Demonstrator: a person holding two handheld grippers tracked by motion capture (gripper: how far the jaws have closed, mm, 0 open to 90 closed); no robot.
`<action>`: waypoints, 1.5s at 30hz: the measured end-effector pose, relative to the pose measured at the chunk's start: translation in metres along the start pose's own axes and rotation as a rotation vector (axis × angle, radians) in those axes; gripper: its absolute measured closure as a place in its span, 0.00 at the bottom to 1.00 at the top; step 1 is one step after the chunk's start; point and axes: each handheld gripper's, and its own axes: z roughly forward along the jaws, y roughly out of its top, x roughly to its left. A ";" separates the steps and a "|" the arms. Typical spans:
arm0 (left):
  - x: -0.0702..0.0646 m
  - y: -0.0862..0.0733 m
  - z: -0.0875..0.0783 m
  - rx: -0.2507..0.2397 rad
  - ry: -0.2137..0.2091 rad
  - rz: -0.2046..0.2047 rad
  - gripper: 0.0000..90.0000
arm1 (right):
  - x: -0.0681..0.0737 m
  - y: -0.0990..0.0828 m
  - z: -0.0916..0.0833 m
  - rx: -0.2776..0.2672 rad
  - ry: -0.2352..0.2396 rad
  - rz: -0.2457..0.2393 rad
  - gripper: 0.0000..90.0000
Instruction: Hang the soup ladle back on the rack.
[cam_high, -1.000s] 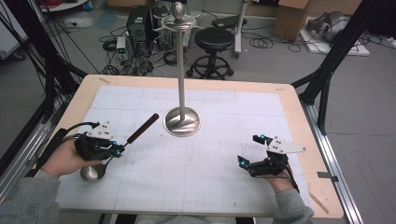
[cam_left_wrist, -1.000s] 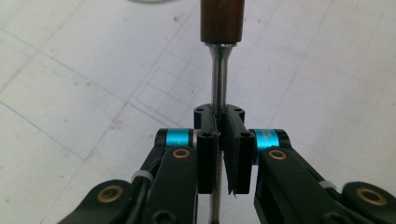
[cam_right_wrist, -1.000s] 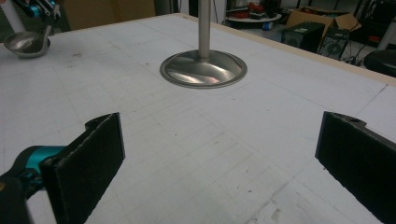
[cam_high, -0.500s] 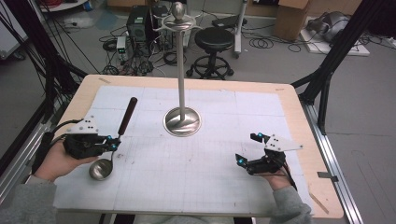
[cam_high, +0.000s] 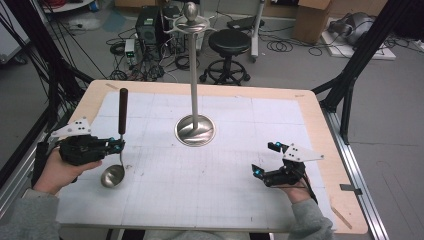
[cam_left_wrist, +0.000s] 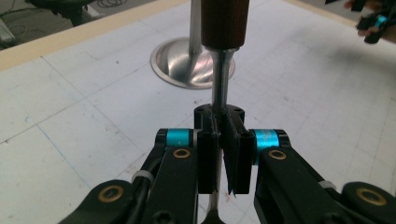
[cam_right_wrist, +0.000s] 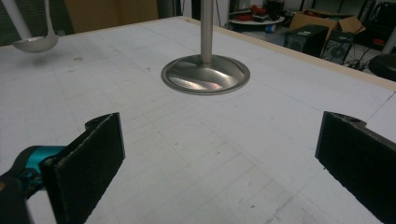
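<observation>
**Steel ladle pinched in the left tongs, right tongs wide apart**

Steel everywhere in this one. The left tongs (cam_high: 118, 145) are clamped tight on the thin metal shaft of a ladle (cam_high: 118, 145), just below where its dark brown wooden handle starts. You can see it really well in the left gripper view: the left tongs (cam_left_wrist: 218, 140) have both black jaws pressed flat against the shaft with no gap, and the ladle (cam_left_wrist: 219, 88) runs straight up between them, wooden part at the top of the frame.

From the high view the ladle stands close to upright, handle pointing away from the person past the tongs, round bowl on the near side of the tongs, down low by the table (cam_high: 150, 200). Can't tell if the bowl is touching the white gridded sheet or just above it. In the right gripper view the ladle (cam_right_wrist: 32, 39) seems to have a shadow under the bowl, so maybe slightly off the surface, not sure.

The right tongs (cam_high: 265, 160) are spread open, gripping nothing, held by a hand low over the table. In their own view the right tongs (cam_right_wrist: 219, 158) show both black pads far apart with bare sheet between them.

Ahead of both tongs, roughly between them, is a tall metal stand (cam_high: 195, 127) with a round dished base and hooks at the top.
</observation>
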 end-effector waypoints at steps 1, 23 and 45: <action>0.000 0.000 0.001 -0.011 0.002 -0.004 0.94 | 0.000 0.000 0.000 0.002 0.003 0.001 0.00; -0.016 0.008 0.024 -0.219 0.107 0.038 0.94 | 0.003 0.000 -0.006 0.001 -0.008 -0.007 0.00; -0.019 0.034 0.041 -0.239 0.112 0.044 0.93 | 0.004 0.001 -0.008 -0.004 -0.010 -0.009 0.00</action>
